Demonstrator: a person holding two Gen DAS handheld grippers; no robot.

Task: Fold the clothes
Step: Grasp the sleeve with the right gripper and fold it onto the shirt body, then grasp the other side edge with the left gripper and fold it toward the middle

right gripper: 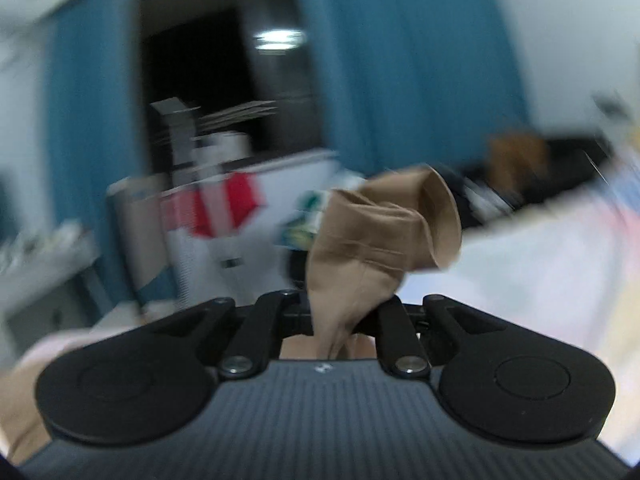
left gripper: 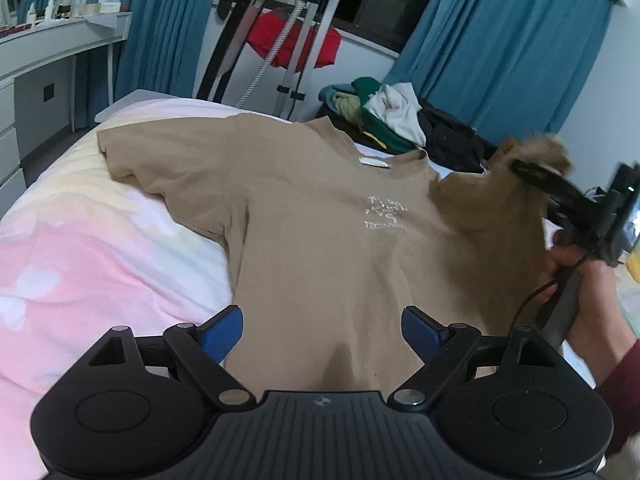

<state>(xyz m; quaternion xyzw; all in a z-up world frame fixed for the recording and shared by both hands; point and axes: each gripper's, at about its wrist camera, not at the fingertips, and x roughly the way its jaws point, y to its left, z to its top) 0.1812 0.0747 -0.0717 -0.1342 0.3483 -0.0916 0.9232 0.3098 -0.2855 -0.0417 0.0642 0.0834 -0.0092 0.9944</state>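
Note:
A tan T-shirt point(left gripper: 320, 216) with a white chest logo lies spread on the bed, collar toward the far side. My left gripper point(left gripper: 322, 330) hovers open over the shirt's lower hem, blue pads point(left gripper: 222, 332) wide apart with only cloth below them. My right gripper point(left gripper: 532, 174), held by a hand at the right edge, is shut on the shirt's right sleeve and holds it lifted off the bed. In the blurred right wrist view the bunched tan sleeve point(right gripper: 384, 236) sticks out from the closed right gripper point(right gripper: 344, 316).
A pink and white bedspread point(left gripper: 80, 248) covers the bed. A heap of clothes point(left gripper: 396, 120) lies past the collar. A drying rack point(left gripper: 296, 48) with a red garment, a white desk point(left gripper: 48, 52) and blue curtains point(left gripper: 500, 40) stand beyond.

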